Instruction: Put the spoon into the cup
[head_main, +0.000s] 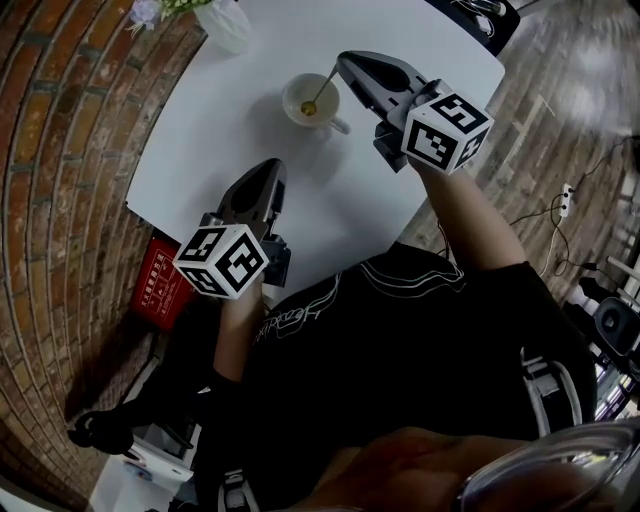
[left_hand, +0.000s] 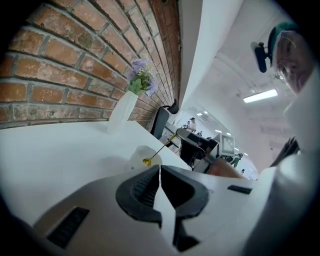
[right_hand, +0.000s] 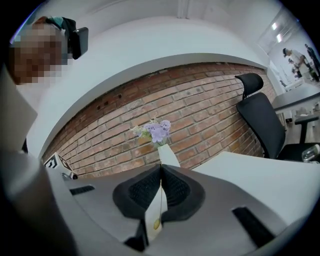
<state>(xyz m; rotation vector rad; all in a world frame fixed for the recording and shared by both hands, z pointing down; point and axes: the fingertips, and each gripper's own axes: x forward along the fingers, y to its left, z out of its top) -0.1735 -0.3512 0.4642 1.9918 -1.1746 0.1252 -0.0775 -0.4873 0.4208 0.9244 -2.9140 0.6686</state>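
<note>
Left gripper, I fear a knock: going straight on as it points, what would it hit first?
Likely the cup, just beyond the left gripper; possibly the table first, depth unclear.

grey left claw (head_main: 274, 165), grey right claw (head_main: 343, 59), black-and-white marker cubes (head_main: 222, 262), black t-shirt (head_main: 400, 330)

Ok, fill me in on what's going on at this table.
A person at the white table works a hand-held gripper in each hand. The right hand-held gripper is shut on the handle of a thin spoon, whose bowl hangs at the mouth of the cup; the spoon is not yet let go. The left hand-held gripper is shut and empty, near the table's front edge, apart from the cup.
</note>
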